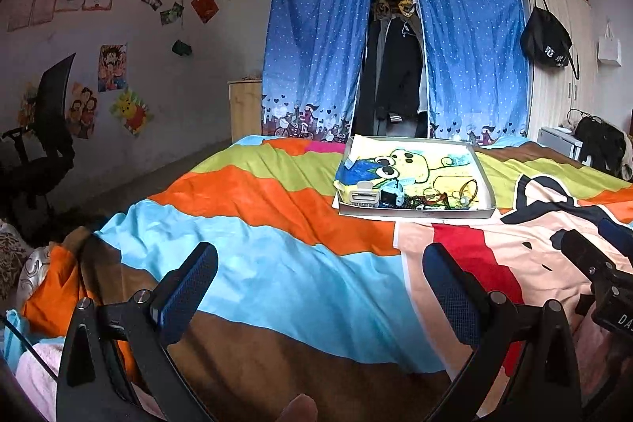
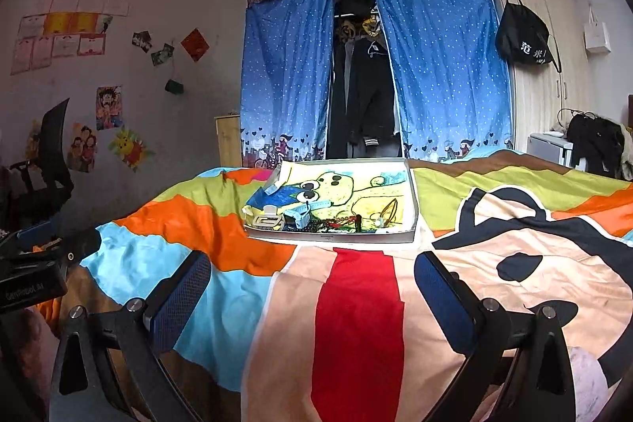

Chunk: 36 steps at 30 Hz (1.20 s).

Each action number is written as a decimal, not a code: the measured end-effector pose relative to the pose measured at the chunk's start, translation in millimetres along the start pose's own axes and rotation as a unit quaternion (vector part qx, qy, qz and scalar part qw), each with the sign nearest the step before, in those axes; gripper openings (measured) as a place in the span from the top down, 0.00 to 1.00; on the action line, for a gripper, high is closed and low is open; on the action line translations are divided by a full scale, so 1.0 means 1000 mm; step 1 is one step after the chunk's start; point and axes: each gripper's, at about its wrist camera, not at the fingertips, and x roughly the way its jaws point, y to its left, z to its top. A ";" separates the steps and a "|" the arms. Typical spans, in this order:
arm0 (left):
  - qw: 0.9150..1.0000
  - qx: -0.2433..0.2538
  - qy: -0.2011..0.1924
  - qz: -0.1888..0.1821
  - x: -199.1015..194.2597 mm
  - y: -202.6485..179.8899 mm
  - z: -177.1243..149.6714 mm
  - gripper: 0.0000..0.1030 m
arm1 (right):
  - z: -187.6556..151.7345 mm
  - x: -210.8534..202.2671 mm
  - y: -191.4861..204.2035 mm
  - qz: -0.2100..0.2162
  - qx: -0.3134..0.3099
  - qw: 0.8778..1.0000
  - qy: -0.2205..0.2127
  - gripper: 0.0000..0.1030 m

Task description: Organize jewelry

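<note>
The tray [image 2: 409, 238] sits on the bed [image 2: 494, 263]; jewelry [image 2: 340, 222] lies heaped along the tray's near edge (a hair clip [image 2: 269, 220] leftmost), the curtained wardrobe [image 2: 443, 74] behind it

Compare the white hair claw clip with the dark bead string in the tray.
The white plastic hair claw clip is pale, chunky and rigid; the dark bead string is thin, dark and loosely tangled. The clip sits at the near left corner; the beads spread toward the middle. Both lie inside the shallow white cardboard tray near its front wall.
</note>
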 end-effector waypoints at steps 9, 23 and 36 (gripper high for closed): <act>1.000 0.004 -0.002 0.001 0.001 -0.001 -0.001 0.01 | 0.000 0.000 0.000 0.000 0.000 1.000 0.000 0.00; 1.000 0.005 -0.003 0.001 0.001 -0.001 -0.001 0.01 | 0.000 0.000 0.000 0.000 0.000 1.000 0.000 0.00; 1.000 0.005 -0.004 0.001 0.001 0.000 -0.002 0.01 | 0.000 0.000 -0.001 0.000 0.001 1.000 -0.001 0.00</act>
